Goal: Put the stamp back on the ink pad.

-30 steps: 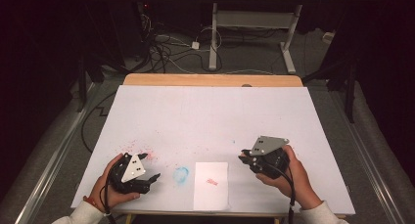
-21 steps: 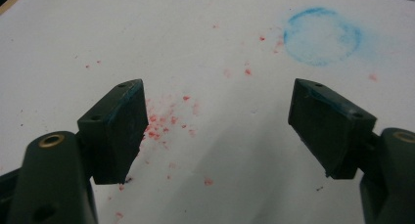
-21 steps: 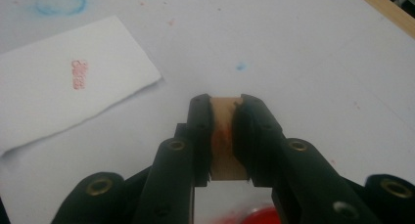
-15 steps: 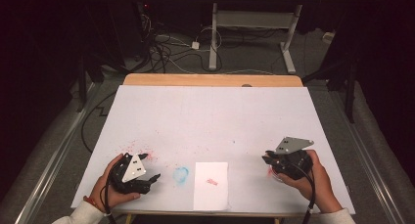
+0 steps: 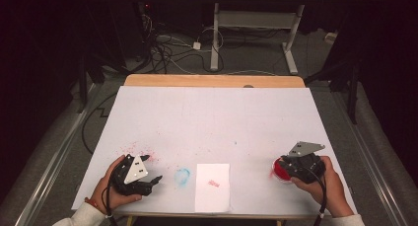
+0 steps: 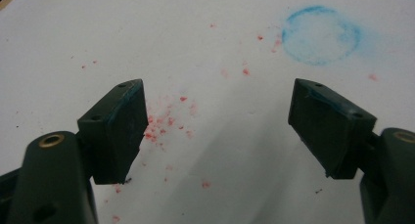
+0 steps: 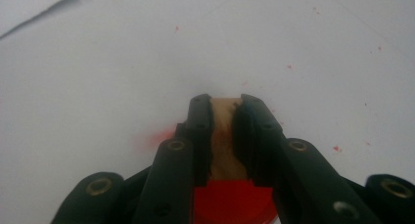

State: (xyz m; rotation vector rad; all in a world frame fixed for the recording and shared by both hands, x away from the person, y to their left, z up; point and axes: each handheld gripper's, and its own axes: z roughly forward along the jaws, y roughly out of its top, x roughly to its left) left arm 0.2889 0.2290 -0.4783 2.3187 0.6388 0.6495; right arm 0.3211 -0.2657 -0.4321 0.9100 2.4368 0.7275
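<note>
My right gripper (image 5: 286, 168) is at the front right of the white-covered table (image 5: 212, 117), held in a hand. Its jaws are shut on a pale wooden handle (image 7: 224, 136) with a red round base (image 5: 281, 169) that sits low over the paper. The red base (image 7: 232, 204) also shows below the jaws in the right gripper view. My left gripper (image 5: 154, 180) rests at the front left, open, with nothing between its fingers (image 6: 120, 128). A small white card (image 5: 213, 186) with a red mark (image 5: 213, 183) lies between the two hands.
A blue ring stain (image 5: 182, 175) lies just left of the card, and the blue ring (image 6: 318, 35) sits ahead of the left jaws. Red specks (image 6: 166, 123) dot the paper. A wooden table edge (image 5: 212, 80) runs along the back, with cables and a desk frame on the floor beyond.
The right hand has carried its gripper to the right and down toward the table's front right, and the red base now shows under it. The left gripper has stayed put.
</note>
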